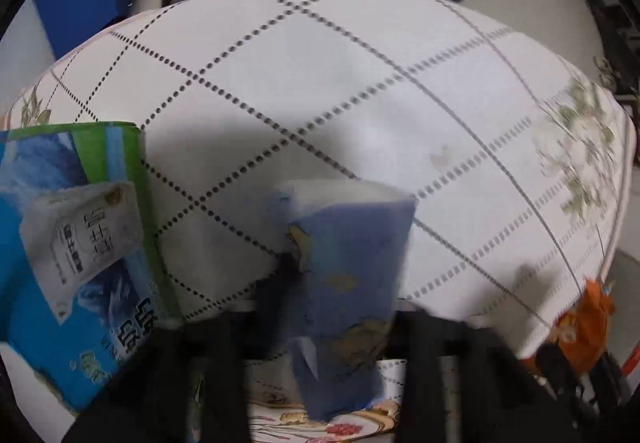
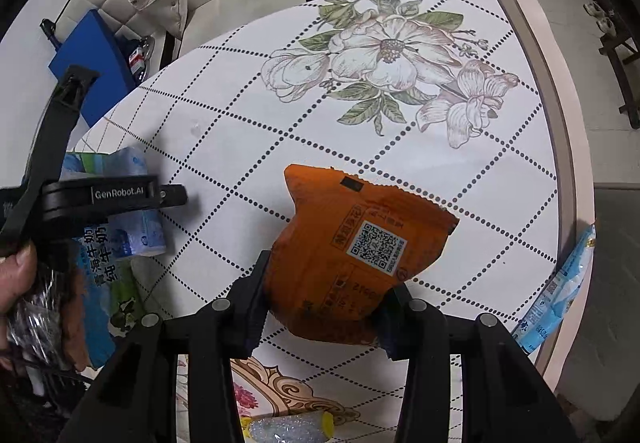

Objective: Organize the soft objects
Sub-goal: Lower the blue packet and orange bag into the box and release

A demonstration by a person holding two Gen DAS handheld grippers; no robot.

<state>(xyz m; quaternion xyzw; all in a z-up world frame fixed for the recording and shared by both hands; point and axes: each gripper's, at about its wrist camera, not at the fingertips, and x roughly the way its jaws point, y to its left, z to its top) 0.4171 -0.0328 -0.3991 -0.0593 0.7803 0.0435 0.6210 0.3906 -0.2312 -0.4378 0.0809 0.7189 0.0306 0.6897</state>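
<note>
- While both hands were loaded, the left tool (image 1: 340, 307) pinched a blue soft pack (image 1: 344, 283) above the tabletop (image 1: 360, 91).
- The right tool (image 2: 324, 307) squeezed an orange pouch (image 2: 352, 259) just over the cloth.
- A blue milk carton (image 1: 80, 283) with packets sat at the left; one light-blue packet (image 2: 560, 291) hung off the right edge — sorting looked roughly midway.

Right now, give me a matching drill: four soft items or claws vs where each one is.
Column 1:
1. orange packet
2. blue tissue pack
3. milk carton box
4. light blue pouch

Column 2:
A. table's right edge
B. in right claw
C. in left claw
D. table's left side

Pairs: 1-B, 2-C, 3-D, 4-A
</note>
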